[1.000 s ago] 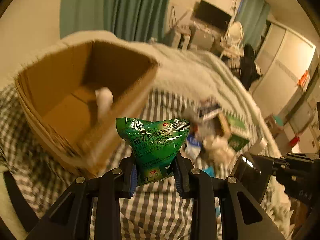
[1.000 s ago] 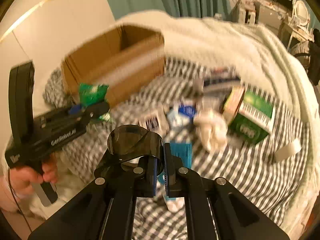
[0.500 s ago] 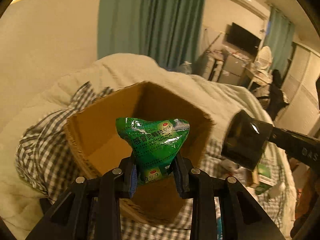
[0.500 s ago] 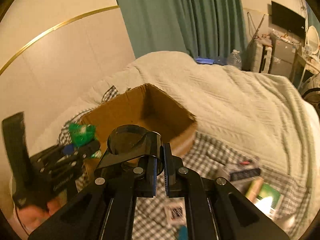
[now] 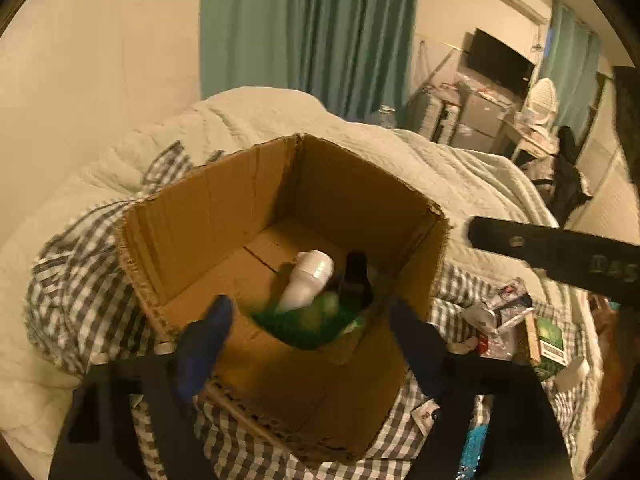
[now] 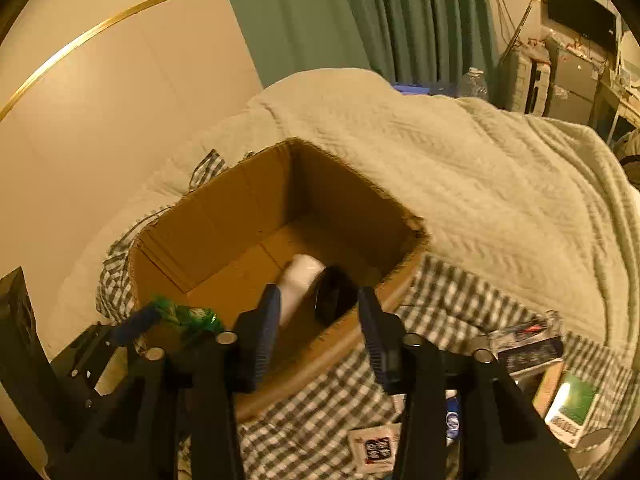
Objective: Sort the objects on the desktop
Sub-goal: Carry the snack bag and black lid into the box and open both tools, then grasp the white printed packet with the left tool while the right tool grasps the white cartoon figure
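Both wrist views, close above the same cardboard box point(image 5: 256, 216).

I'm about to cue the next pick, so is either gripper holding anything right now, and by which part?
Nothing is held. The left gripper is opening, the green packet dropping free into the cardboard box. The right gripper is opening too, the dark object below it.

The bed point(image 6: 500, 168) carries a checked cloth point(image 6: 452, 300) under a cardboard box point(image 6: 224, 216).

Black grippers, blue-padded fingers point(image 6: 264, 328)
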The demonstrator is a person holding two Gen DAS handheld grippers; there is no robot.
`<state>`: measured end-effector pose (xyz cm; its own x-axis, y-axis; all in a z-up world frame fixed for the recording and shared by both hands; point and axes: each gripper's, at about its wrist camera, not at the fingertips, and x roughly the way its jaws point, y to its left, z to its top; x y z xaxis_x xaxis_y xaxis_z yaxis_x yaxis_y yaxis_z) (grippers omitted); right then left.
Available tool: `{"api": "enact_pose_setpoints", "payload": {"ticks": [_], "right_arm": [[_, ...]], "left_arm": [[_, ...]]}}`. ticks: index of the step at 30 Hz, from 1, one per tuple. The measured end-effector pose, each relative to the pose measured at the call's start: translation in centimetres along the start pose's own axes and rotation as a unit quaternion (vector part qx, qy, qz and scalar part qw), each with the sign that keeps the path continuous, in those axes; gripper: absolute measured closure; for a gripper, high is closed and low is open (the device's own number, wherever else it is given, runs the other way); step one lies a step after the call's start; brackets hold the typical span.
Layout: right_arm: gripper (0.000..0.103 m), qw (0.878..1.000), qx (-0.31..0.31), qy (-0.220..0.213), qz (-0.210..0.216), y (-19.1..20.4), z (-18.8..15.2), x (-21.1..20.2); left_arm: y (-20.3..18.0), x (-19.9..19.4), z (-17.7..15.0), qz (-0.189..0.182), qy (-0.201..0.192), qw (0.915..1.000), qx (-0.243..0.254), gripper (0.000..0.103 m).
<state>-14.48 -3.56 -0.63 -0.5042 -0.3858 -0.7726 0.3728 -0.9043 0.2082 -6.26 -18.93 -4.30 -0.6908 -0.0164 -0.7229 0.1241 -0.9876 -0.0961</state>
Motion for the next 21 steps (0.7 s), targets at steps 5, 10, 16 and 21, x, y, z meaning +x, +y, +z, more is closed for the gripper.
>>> {"api": "enact_pose_setpoints", "payload": {"ticks": [5,10,16,21], "right_arm": [[0.059,1.000,0.001,-0.012,-0.006,-1.2,-1.4,-4.1],[0.059,0.999,-0.011,0.010,-0.038,-3.5,-7.1,-9.4],[0.050,0.995,0.050,0.035,-0.073,-8.1,-17.6,-12.7],[0.050,0.987,0.128,0.074,-0.069,-10.7,-24.8,-9.9]], "left_arm": [[-0.8,-2.0,-0.8,-0.016,-0.005,0.9999,-0.002,0.018],[-3.8,-3.8,-3.2,-0.061,0.013,0.9980,0.008,0.018],[-8.6,-3.5,-8.7,-0.101,0.057,0.9926,0.037,0.018],[-10.4,-1.3,-14.0,-0.097,0.095,0.9894,0.053,0.017]]}}
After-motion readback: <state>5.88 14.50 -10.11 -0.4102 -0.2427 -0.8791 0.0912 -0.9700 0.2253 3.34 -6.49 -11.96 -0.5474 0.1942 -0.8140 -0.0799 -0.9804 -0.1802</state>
